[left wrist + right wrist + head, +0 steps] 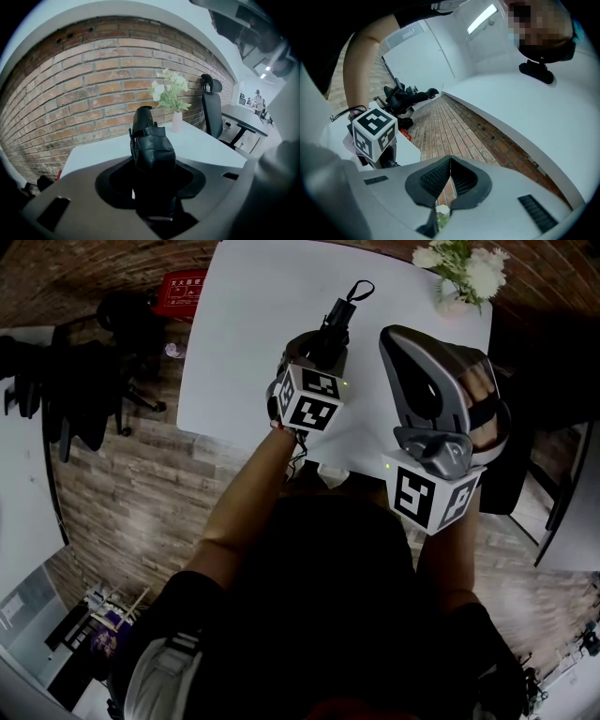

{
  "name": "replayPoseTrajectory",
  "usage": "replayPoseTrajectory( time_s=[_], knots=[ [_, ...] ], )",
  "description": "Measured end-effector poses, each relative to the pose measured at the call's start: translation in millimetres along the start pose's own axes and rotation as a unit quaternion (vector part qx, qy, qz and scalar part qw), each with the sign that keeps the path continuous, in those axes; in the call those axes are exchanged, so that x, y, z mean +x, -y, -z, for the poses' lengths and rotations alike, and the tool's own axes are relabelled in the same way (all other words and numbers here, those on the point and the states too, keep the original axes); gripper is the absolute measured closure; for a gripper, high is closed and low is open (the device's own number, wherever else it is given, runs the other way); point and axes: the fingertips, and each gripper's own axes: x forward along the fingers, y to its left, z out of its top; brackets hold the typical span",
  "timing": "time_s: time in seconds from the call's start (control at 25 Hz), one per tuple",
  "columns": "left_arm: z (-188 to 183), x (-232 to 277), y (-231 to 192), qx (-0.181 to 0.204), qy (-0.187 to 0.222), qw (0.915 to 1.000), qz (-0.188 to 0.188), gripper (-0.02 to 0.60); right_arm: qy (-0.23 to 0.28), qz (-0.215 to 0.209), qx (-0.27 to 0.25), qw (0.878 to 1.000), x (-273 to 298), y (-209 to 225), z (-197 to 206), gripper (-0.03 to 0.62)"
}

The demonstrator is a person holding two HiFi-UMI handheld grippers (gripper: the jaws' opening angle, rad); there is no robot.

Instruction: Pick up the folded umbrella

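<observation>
Left gripper (319, 352) pinching folded umbrella (151, 145) mid-body, probably for balance, clear of tabletop (244, 334), strap end pointing 1 o'clock. Right gripper (448, 176) pressed together, empty, at 4 o'clock.

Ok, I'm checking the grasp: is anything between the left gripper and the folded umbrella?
Nothing visible stands between them. The folded umbrella already sits in the left gripper, its jaws closed on it, over the white table.

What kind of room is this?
Probably an office or meeting room. There is a big white table, a black office chair pulled up beside it, and more desks further back, past the brick wall.
</observation>
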Motion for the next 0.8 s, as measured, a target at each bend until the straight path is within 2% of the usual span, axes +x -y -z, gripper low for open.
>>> replayPoseTrajectory(
  time_s=[0.28, 0.8],
  knots=[
    [-50, -32, -5, 0.029, 0.061, 0.9977, -0.004, 0.391, -0.001, 0.01, -0.002, 1.0, 1, 6, -8, 0.565],
    [-102, -85, -7, 0.055, 0.141, 0.9885, -0.008, 0.391, -0.007, 0.031, -0.019, 0.999, -6, 26, -21, 0.565]
  ],
)
